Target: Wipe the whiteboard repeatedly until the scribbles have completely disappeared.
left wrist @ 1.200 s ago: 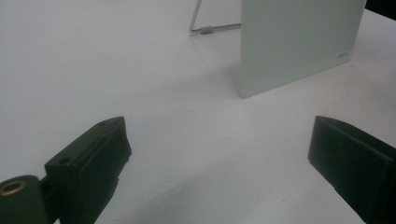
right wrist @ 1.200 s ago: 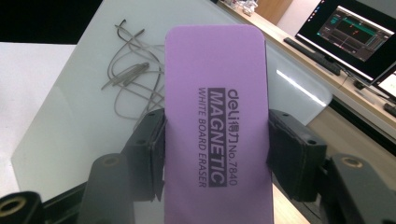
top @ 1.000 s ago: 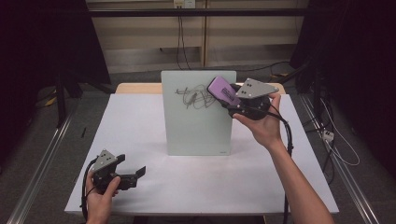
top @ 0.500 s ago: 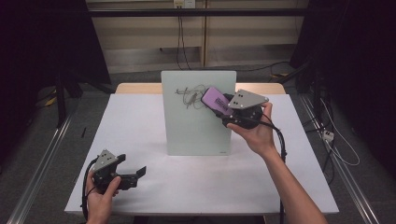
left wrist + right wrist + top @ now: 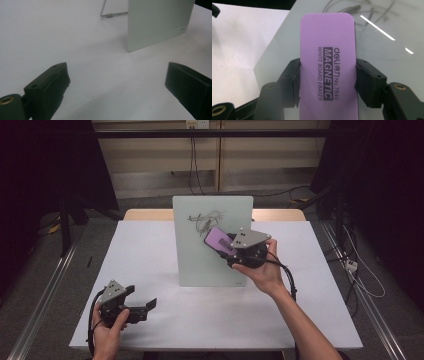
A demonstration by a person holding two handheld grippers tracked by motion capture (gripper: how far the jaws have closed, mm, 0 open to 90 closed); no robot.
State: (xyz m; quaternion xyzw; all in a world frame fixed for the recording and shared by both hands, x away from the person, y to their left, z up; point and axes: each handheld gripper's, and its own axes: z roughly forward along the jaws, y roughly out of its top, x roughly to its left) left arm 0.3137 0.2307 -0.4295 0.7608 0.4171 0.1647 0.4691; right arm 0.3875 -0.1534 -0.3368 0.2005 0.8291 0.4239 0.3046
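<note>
A small glass whiteboard (image 5: pixel 210 245) stands upright on a wire stand at the table's middle, with black scribbles (image 5: pixel 205 221) near its top. My right gripper (image 5: pixel 225 245) is shut on a purple magnetic whiteboard eraser (image 5: pixel 217 240) and holds it in front of the board's face, just below the scribbles. In the right gripper view the eraser (image 5: pixel 328 62) sits between both jaws, with the scribbles (image 5: pixel 359 8) above it. My left gripper (image 5: pixel 145 307) rests open near the table's front left, nothing between its jaws. The board's lower corner (image 5: pixel 160 25) stands beyond the left gripper.
The white table (image 5: pixel 150 245) stretches wide around the board. The board's wire stand (image 5: pixel 110 15) reaches behind it. Cables (image 5: pixel 355 270) trail on the floor to the right, and a metal rail (image 5: pixel 45 295) runs along the left.
My right gripper has carried the eraser leftward and down across the board's face, from its upper right edge to just below the scribbles. The left gripper has stayed put.
</note>
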